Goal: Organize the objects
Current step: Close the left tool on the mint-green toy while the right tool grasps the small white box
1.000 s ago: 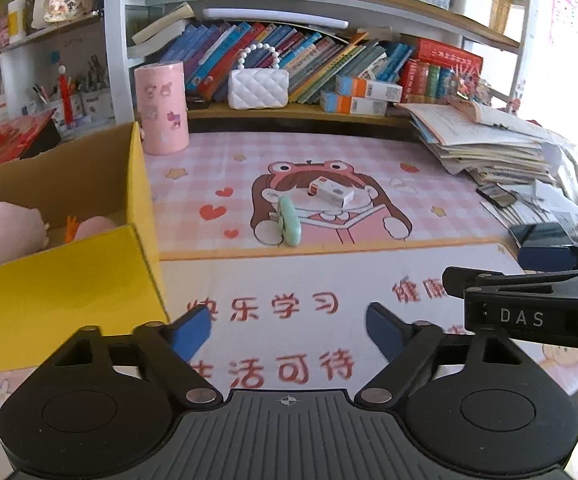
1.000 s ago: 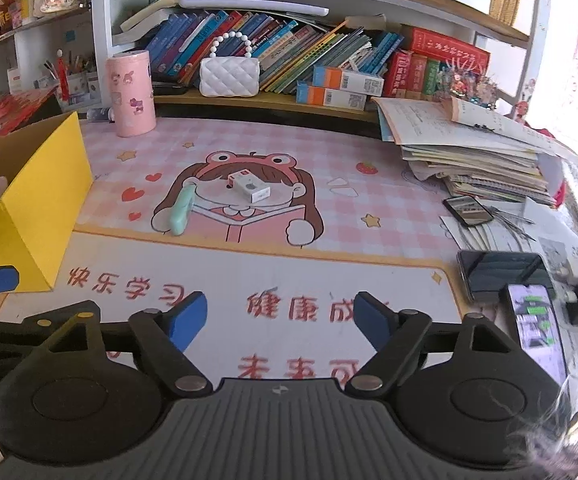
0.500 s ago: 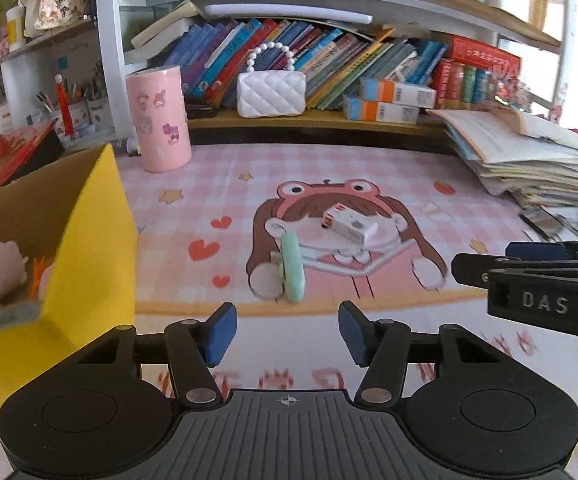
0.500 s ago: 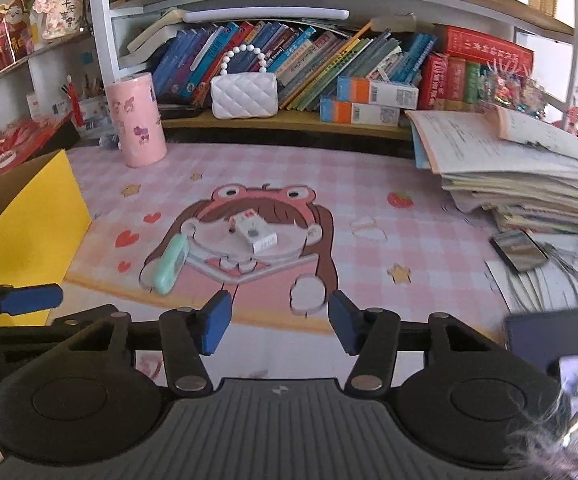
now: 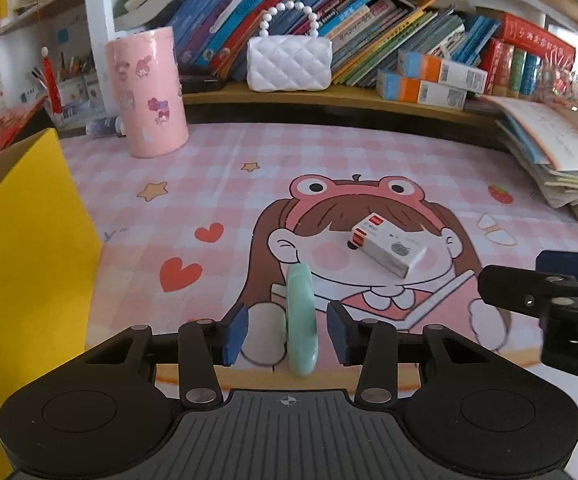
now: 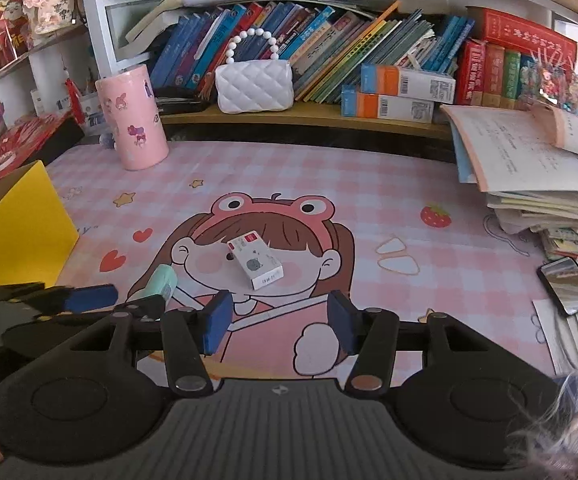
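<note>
A mint-green flat oval thing lies on the pink cartoon desk mat. My left gripper straddles its near half. The jaws are closing, with a gap still on each side of it. A small white box with a red end lies on the mat just beyond, to the right. My right gripper hovers short of that white box, open with nothing between its blue pads. The green thing and the left gripper's fingers show at the right wrist view's left.
A yellow cardboard box stands at the left. A pink printed canister stands at the back left. The shelf behind holds books and a white quilted purse. Stacked papers and a phone crowd the right.
Both grippers have moved forward over the mat and narrowed their jaws. The left one has come down around the green thing; the right one has neared the white box.
</note>
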Action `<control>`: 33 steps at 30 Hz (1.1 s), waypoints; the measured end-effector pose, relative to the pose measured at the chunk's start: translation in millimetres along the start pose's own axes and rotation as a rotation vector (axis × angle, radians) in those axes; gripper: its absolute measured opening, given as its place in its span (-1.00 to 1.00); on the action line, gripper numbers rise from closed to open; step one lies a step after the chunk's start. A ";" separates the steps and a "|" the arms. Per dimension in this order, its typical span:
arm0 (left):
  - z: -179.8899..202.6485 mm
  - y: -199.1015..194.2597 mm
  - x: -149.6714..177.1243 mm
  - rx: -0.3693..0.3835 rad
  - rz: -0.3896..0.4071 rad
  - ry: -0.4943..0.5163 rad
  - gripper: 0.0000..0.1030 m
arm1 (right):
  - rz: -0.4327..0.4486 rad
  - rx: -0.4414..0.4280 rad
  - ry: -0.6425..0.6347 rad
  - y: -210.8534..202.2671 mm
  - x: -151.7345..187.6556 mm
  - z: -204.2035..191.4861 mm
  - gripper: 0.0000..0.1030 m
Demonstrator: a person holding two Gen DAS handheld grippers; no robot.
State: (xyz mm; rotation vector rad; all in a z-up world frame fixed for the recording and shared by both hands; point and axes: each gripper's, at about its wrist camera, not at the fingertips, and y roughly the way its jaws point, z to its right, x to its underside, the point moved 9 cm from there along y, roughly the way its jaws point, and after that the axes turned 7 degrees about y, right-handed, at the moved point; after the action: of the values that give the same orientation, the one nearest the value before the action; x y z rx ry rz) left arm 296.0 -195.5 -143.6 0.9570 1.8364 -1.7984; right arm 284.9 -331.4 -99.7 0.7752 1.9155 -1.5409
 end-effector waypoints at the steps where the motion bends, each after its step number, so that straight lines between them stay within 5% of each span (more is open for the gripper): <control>1: 1.1 4.4 -0.5 0.003 -0.009 0.008 -0.34 | -0.001 -0.003 -0.006 2.4 -1.0 -0.4 -0.02; 5: 3.1 15.4 2.4 0.027 -0.039 0.026 -0.66 | -0.005 -0.018 -0.037 12.1 -4.5 -2.9 -0.02; 23: -25.6 -94.8 27.5 0.162 -0.006 -0.120 -0.66 | -0.079 -0.083 -0.169 110.9 -12.9 -21.5 -0.22; 27: -36.7 -113.5 34.9 0.157 0.008 -0.153 -0.66 | -0.060 -0.101 -0.161 115.0 -16.0 -24.1 -0.46; 33: -51.2 -128.8 36.8 0.149 0.038 -0.160 -0.66 | -0.054 -0.080 -0.104 94.5 -14.6 -26.5 -0.46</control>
State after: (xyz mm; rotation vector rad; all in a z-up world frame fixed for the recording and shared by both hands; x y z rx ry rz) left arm 189.4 -130.5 -73.2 0.8651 1.5970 -1.9499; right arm 362.2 -290.3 -146.4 0.6020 1.9231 -1.4957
